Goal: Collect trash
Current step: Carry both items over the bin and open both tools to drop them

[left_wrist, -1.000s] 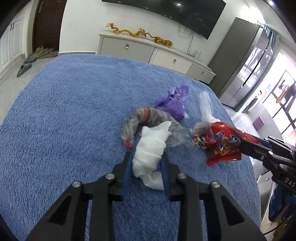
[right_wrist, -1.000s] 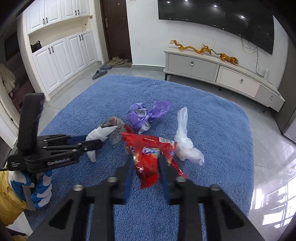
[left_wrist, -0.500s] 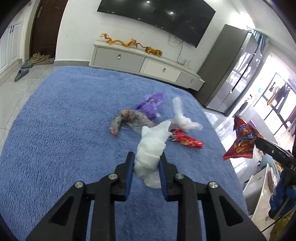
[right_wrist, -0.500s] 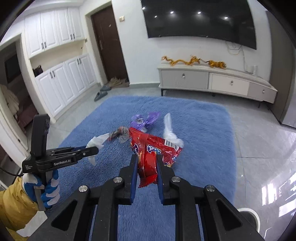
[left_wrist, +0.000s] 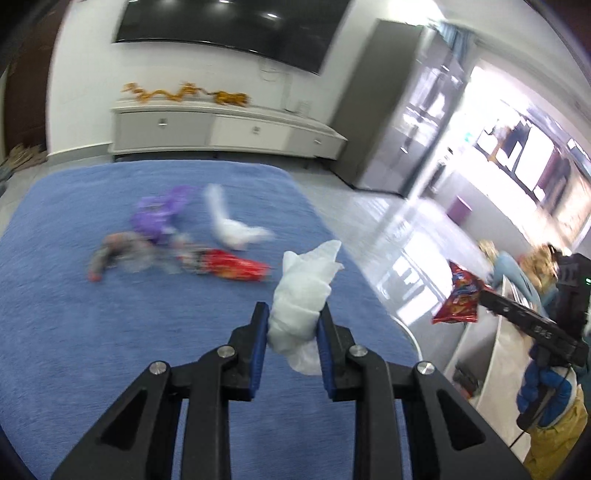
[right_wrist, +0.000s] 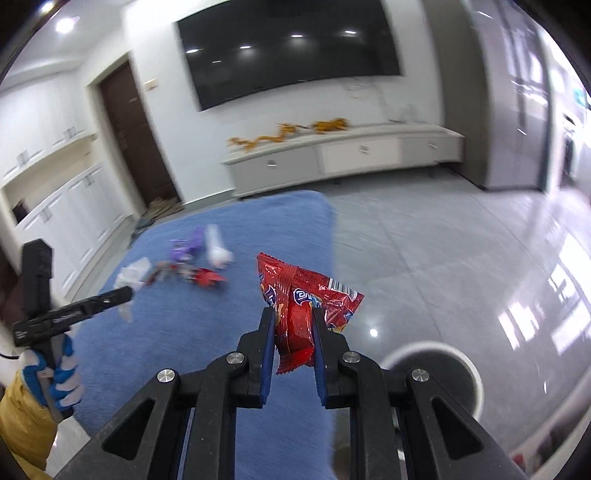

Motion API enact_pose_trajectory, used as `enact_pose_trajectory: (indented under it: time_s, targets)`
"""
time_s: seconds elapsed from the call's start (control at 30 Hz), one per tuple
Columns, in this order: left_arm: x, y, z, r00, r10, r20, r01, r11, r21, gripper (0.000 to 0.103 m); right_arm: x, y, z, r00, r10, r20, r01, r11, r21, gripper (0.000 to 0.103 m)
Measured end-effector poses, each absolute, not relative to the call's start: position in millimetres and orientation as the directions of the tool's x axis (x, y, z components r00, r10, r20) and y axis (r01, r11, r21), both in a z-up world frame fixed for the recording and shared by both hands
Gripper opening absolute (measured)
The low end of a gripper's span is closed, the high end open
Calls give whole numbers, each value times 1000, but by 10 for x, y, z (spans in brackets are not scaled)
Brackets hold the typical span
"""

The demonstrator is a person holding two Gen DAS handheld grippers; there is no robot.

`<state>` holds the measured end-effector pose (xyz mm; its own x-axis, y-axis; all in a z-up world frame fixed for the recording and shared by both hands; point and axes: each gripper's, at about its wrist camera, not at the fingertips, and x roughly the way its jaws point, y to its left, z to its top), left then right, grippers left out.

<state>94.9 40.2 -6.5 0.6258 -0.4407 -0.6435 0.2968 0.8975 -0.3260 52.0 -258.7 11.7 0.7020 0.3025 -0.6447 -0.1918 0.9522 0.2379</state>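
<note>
While your left gripper [left_wrist: 291, 325] pinches the white crumpled wad [left_wrist: 303, 291] between its blue pads, the wad stands up out of the jaws and hangs a little below them, lifted clear of the blue rug [left_wrist: 92, 332]. Your right gripper [right_wrist: 293, 325] is pressed tight on the red snack bag [right_wrist: 303, 295], whose top fans out above and to the right of the fingertips. Just below and right of those right tongs, on the grey floor [right_wrist: 443, 240], sits a round bin with a white rim [right_wrist: 472, 373], partly hidden behind the gripper's frame.

Ahead and left of your left tongs, more litter lies on the rug, all of it blurred: a small red wrapper [left_wrist: 232, 267] nearest, then a greyish clear bag [left_wrist: 122, 251] further left, a white plastic bag [left_wrist: 236, 232] beyond, and a purple bag [left_wrist: 159, 214] behind those. From the right wrist view the same cluster sits well ahead and to the left, past your gloved left hand [right_wrist: 55, 376].

To the right of the left tongs, your gloved right hand [left_wrist: 546, 387] holds its gripper with the red bag over a pale container whose details you cannot make out.

Furthest off, past both tongs, a white low cabinet [left_wrist: 221, 133] stands against the wall with orange dragon figures [left_wrist: 184, 92] on top and a dark television [left_wrist: 221, 29] above.
</note>
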Motion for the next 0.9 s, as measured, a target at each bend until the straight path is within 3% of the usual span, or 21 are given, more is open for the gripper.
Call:
enact_pose_trajectory:
  time_s: [0.43,0.9]
  targets:
    - [1125,-1227,-280,458,-495,-738,505,828,-242,24,458,-3688,-644,675,206,-709,64,940,335,17]
    - [1234,-2299,-534,445,-410,-796,575,812,-97,24,518,-4163,-1026,630,220,-745,143,910,390,17]
